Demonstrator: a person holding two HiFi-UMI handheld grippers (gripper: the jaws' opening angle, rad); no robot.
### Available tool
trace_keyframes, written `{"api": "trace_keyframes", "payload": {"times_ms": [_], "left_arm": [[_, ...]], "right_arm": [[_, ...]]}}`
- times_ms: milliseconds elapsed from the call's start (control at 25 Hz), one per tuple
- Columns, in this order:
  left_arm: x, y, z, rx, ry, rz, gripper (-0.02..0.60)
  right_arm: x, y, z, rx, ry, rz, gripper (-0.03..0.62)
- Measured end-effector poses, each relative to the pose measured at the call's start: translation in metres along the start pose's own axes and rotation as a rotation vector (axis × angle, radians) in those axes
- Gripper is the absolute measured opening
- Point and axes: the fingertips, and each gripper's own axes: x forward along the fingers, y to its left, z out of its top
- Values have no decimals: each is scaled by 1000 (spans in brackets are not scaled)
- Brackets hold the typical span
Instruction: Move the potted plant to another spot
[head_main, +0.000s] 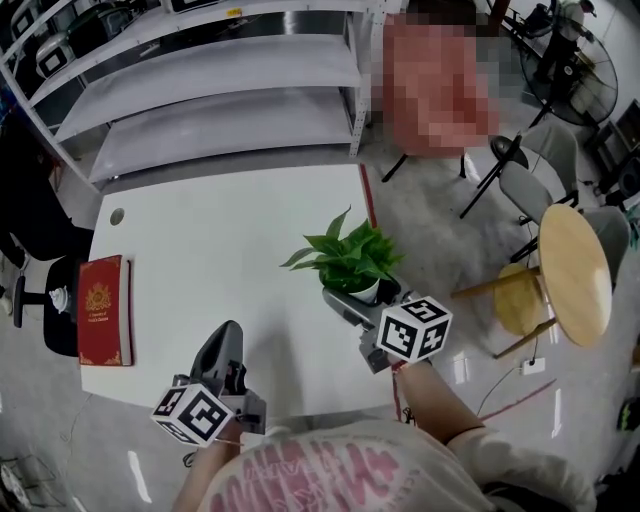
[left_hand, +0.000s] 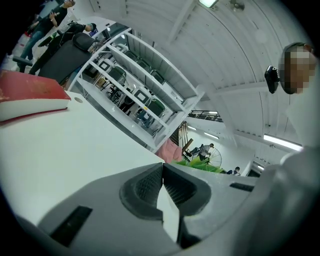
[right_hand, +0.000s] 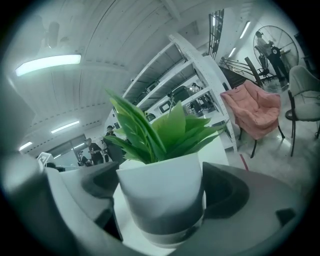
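Hovering over near edge of table (head_main: 200, 250), left gripper (head_main: 228, 332): jaws pressed together, nothing between. Right gripper (head_main: 368, 300) clamped on white pot of potted plant (head_main: 348, 258), one jaw each side, near table's right edge. Red book (head_main: 104, 310) flat at left edge. Shelves (head_main: 220, 100) beyond table.
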Motion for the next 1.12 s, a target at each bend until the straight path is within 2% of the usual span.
{"api": "trace_keyframes", "payload": {"times_ms": [560,1120], "left_arm": [[1,-3,4,9,20,-21,5],[-7,-10,3,18,24,-40,5]], "right_arm": [[-2,-3,-24,-9,50,-39,532],[-9,3,-30,-34,25,-42,532]]}}
